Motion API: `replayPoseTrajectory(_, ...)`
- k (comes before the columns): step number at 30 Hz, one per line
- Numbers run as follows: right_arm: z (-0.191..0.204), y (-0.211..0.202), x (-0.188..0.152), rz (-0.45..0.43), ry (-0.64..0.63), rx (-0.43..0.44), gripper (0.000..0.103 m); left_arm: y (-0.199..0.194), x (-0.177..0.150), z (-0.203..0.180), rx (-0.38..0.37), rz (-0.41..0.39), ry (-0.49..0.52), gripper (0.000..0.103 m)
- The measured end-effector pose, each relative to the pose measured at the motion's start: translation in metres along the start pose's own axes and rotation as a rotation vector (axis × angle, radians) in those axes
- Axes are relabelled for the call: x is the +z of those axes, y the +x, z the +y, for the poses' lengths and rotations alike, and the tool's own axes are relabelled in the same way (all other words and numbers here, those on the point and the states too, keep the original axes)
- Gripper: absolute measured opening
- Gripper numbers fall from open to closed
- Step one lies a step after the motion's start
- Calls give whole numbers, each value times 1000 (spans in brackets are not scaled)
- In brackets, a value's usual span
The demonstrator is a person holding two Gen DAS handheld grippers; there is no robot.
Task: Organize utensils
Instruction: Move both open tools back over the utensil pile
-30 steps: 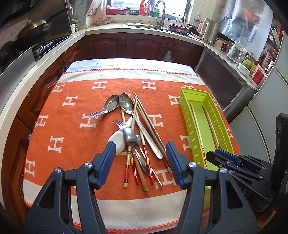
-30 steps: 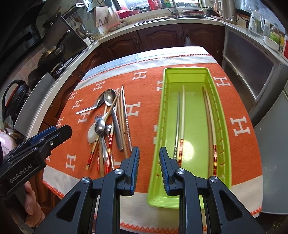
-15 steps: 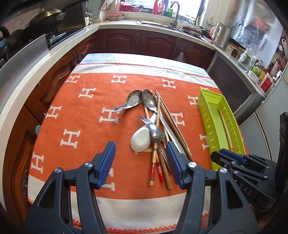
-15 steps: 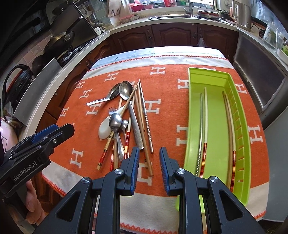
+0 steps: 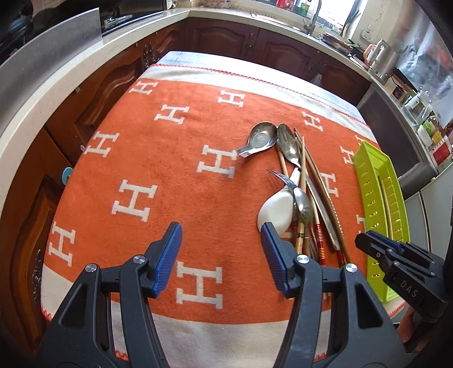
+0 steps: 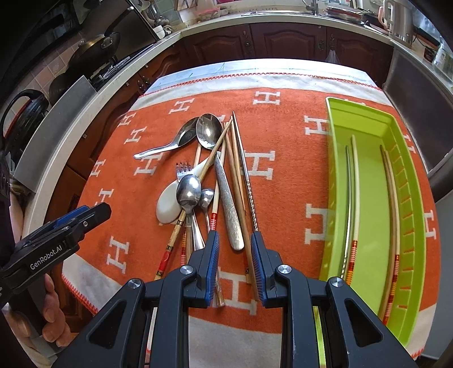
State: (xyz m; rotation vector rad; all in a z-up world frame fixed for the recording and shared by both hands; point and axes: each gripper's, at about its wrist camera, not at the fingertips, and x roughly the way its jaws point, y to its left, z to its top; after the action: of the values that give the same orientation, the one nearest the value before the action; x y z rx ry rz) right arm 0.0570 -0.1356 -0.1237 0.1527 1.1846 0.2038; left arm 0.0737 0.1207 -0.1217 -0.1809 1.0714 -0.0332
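A heap of utensils lies mid-cloth: a white ceramic spoon (image 6: 167, 205), steel spoons (image 6: 209, 130), a fork (image 6: 184, 168), a textured knife (image 6: 229, 203) and several chopsticks (image 6: 236, 181). The green tray (image 6: 329, 169) at the right holds two pairs of chopsticks (image 6: 355, 198). My right gripper (image 6: 235, 236) hovers over the near ends of the heap, its jaws narrowly apart and gripping nothing. My left gripper (image 5: 220, 230) stands open over bare orange cloth, just left of the white ceramic spoon (image 5: 279, 209), nothing between its fingers.
The orange cloth (image 5: 170, 169) with white H marks covers the table, its near edge right below both grippers. Dark cabinets and a counter with pans (image 6: 96, 48) and a kettle (image 6: 399, 19) surround it. A person's hand (image 6: 51, 305) holds the left gripper.
Both grippers slid left and sank. The left one went from above the heap to the cloth left of it. The right one went from over the tray to over the heap.
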Motion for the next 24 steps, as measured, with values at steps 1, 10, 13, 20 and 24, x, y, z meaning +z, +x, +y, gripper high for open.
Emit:
replayPoseTrajectory(1, -1, 4, 4, 2, 2, 1, 23, 2, 0, 1, 1, 5, -2, 55)
replayPoseTrajectory(10, -21, 41, 42, 29, 30, -23, 23, 27, 19, 5, -13, 25, -25, 55)
replayPoseTrajectory(13, -24, 54, 55, 41, 23, -35, 23, 33, 23, 3, -30, 35, -29, 55)
replayPoseTrajectory(20, -12, 87, 64, 97, -57, -51, 23, 44, 19, -12, -52, 64, 14, 55)
replayPoseTrajectory(24, -3, 95, 66, 90, -132, -97, 21, 45, 16, -19, -67, 65, 42, 55)
